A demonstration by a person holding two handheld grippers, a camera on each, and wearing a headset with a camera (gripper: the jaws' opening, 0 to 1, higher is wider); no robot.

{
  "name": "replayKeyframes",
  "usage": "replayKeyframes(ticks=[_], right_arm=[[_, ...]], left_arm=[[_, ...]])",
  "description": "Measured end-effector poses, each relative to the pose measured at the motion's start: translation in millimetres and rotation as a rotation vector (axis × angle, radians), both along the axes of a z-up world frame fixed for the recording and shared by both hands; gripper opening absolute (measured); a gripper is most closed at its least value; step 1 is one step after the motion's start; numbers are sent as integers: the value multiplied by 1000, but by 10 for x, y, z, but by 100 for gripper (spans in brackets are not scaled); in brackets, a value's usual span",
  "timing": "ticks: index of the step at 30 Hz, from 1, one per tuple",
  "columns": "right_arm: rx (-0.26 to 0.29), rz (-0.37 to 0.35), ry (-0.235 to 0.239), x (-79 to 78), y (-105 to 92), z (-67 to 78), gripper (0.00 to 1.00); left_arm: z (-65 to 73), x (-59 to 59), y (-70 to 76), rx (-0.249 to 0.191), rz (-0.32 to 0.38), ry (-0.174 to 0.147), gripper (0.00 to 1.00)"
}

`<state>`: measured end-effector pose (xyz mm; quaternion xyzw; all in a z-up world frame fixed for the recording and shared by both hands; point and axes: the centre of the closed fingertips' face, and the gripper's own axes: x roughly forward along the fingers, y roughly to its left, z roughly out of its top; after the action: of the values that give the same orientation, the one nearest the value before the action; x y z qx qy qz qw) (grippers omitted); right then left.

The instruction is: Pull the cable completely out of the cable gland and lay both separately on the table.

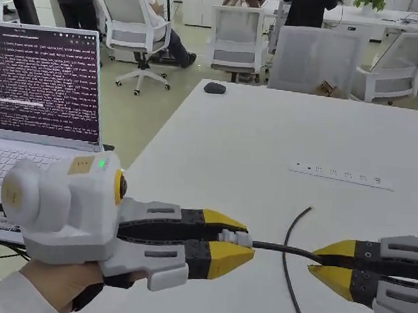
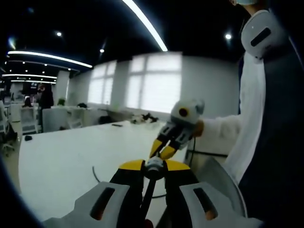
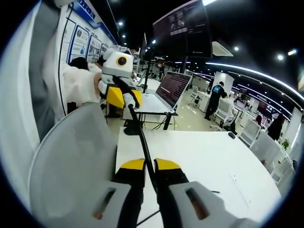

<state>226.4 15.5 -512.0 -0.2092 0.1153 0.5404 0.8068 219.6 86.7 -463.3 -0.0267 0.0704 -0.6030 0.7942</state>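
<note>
Both clamped | left claw (image 1: pixel 248 240) on cable gland (image 1: pixel 234 237) | right claw (image 1: pixel 313 260) on cable (image 1: pixel 278 248) | laptop (image 1: pixel 43 82) text unreadable

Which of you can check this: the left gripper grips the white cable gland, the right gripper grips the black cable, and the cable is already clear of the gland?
Not quite. The cable is not clear: in the head view it runs straight into the cable gland. The left gripper grips the gland, the right gripper the cable.
</note>
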Motion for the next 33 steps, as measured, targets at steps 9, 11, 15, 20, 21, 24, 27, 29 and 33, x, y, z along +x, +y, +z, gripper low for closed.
replayKeyframes(ticks=[9, 11, 15, 20, 21, 24, 27, 29, 33], right_arm=[[-10, -62, -7, -93, 120, -6, 6], [-13, -76, -8, -119, 132, -21, 6], [-41, -99, -3, -167, 160, -104, 6], [-18, -149, 7, -176, 202, -57, 14], [12, -153, 0, -177, 237, 27, 17], [104, -89, 6, -268, 395, 233, 19], [89, -45, -6, -304, 437, 271, 20], [75, -16, 3, -317, 446, 257, 21], [103, 50, 25, -340, 526, 260, 21]], left_arm=[[16, -44, 142, -9, -54, 2, 17], [6, -70, 147, -11, -73, 5, 17], [-42, -140, 158, -25, -116, 30, 17], [-127, -207, 174, -13, -145, 25, 17], [-170, -216, 174, -2, -143, 26, 17], [-196, -248, 144, 0, -136, 29, 17], [-190, -269, 68, -18, -129, 44, 17], [-202, -261, 28, -16, -108, 63, 17], [-158, -308, 10, -11, -115, 66, 17]])
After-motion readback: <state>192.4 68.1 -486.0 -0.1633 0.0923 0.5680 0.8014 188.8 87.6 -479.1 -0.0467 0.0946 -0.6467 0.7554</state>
